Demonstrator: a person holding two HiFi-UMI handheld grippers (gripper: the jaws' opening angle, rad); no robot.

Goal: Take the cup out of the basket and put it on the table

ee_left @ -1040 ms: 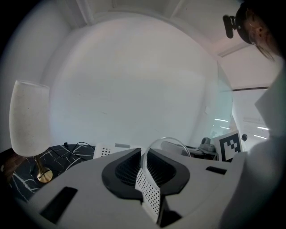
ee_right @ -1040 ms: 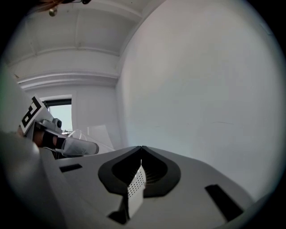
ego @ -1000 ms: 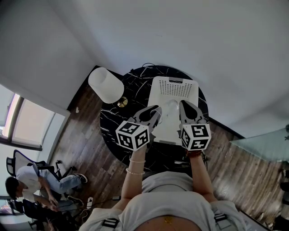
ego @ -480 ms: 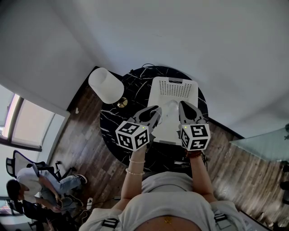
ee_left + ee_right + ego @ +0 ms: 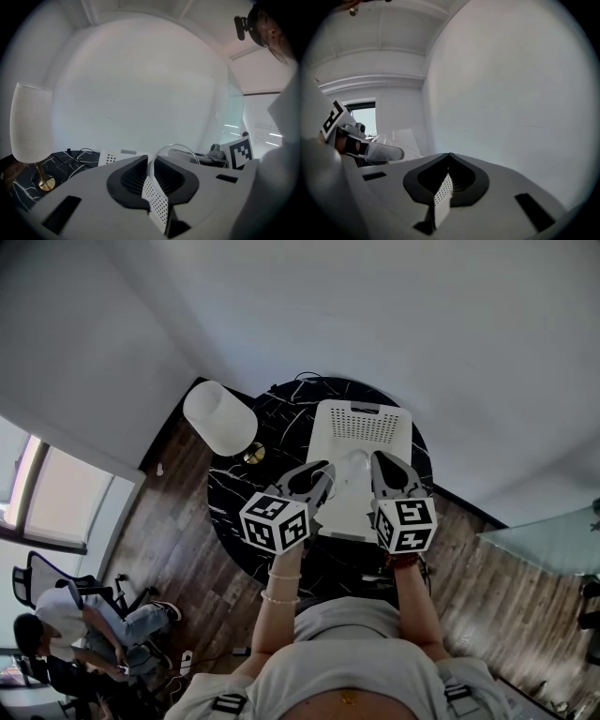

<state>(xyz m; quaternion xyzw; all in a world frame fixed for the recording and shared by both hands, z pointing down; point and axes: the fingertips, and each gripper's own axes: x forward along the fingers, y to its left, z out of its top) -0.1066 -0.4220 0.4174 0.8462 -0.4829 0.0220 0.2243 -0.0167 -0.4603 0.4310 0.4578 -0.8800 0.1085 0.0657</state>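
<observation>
Plainly, our left gripper (image 5: 325,470) pinches the clear cup (image 5: 384,152) by its thin rim above the basket (image 5: 361,420), our right gripper (image 5: 382,463) closed empty, so we risk it swivelling loose before the table (image 5: 272,427).

White perforated basket (image 5: 361,423), clear cup (image 5: 386,152), black white-veined table (image 5: 234,493)
</observation>
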